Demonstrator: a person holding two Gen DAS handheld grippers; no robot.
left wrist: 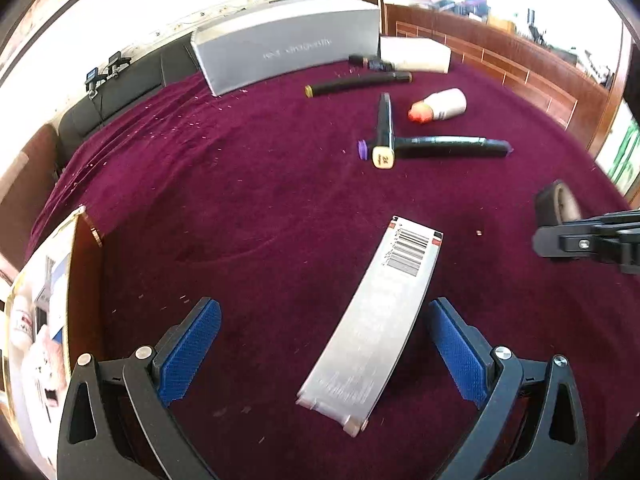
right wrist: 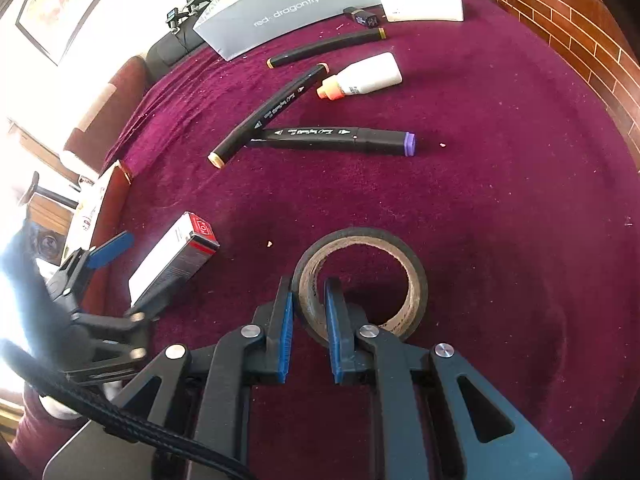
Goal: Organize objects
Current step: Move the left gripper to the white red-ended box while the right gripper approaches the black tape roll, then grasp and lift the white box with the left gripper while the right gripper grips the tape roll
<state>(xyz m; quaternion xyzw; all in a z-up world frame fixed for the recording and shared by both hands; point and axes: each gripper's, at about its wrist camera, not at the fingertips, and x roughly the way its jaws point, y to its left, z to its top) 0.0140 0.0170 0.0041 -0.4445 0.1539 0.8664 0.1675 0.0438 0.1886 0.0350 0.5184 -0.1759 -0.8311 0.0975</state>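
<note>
On my left gripper [left wrist: 320,354] I see black angular plastic arms with triangular cut-outs, each finger faced with a blue cross-hatched pad [left wrist: 191,350] and pinned by round silver screws. My right gripper [right wrist: 308,330] is built the same: black linkages, blue pads [right wrist: 287,336], four silver screw heads across the joints. A black braided cable [right wrist: 120,420] runs past its lower left side

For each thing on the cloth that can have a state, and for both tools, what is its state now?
Right tool: shut on the tape roll's wall.
Tape roll: gripped, tilted.
Left tool: open, astride the silver carton.
Silver carton: lying flat, ungripped.
Purple-capped marker: capped, under the cream-capped marker.
Cream-capped marker: capped, lying across it.
White bottle: capped, on its side.
</note>
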